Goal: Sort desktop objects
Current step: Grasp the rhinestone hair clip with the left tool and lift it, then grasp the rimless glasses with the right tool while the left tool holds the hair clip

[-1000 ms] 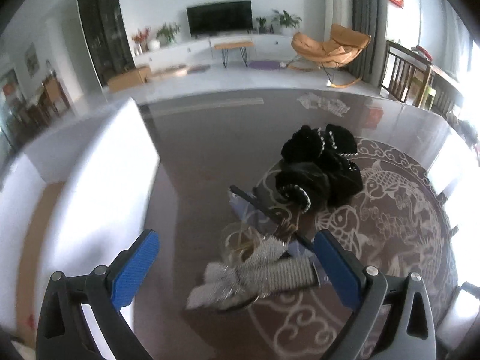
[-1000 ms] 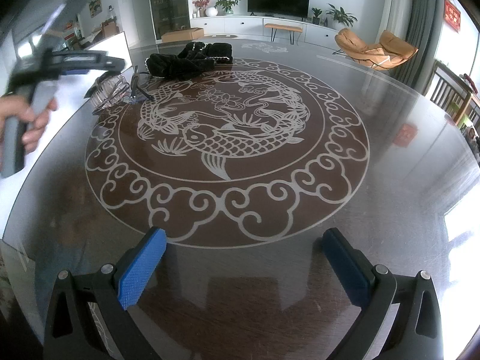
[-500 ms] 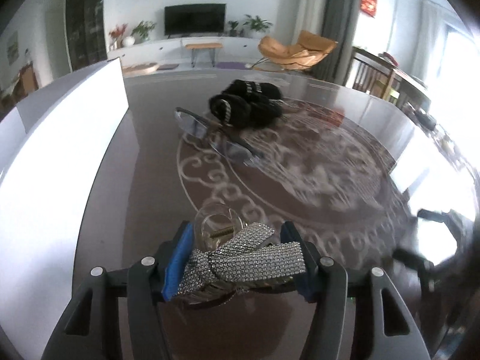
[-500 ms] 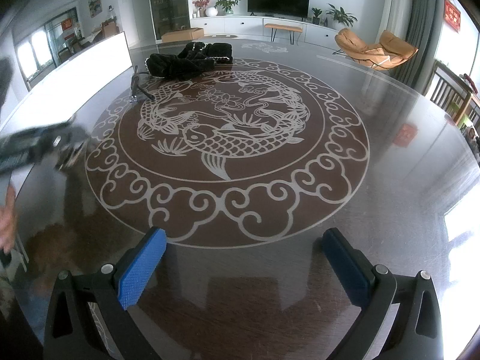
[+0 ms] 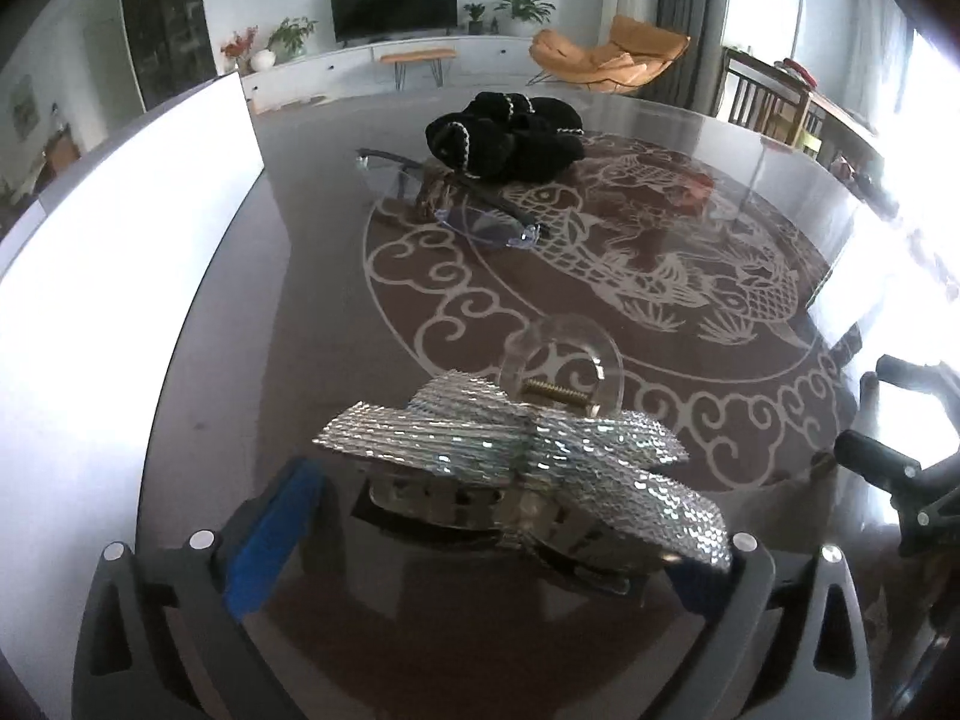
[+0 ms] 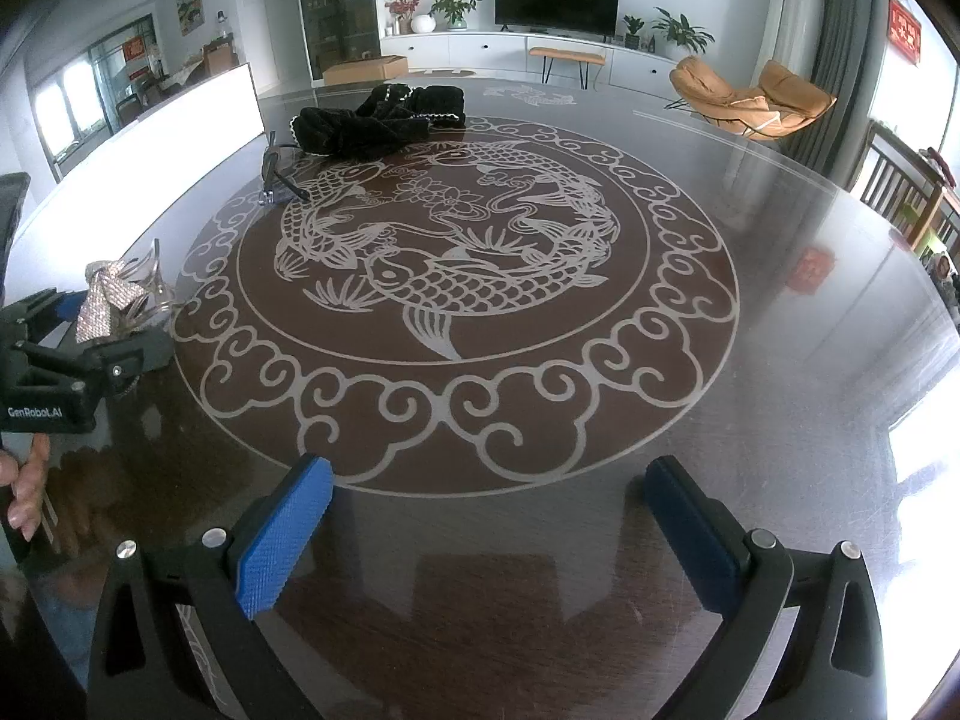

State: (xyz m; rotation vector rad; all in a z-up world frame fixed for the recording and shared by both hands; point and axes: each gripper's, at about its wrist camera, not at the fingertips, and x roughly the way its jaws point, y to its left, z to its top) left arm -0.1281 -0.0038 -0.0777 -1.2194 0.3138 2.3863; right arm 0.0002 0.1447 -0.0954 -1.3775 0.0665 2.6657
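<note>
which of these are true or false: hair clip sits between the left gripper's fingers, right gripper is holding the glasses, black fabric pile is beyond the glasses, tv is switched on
1. The rhinestone bow hair clip sits between the left gripper's fingers. True; the jaws have just been opening and stand wide.
2. The right gripper holds the glasses. False: it is open and empty above the table; the glasses lie on the table.
3. The black fabric pile lies beyond the glasses. True.
4. The TV is switched on. False: its screen is dark.
</note>
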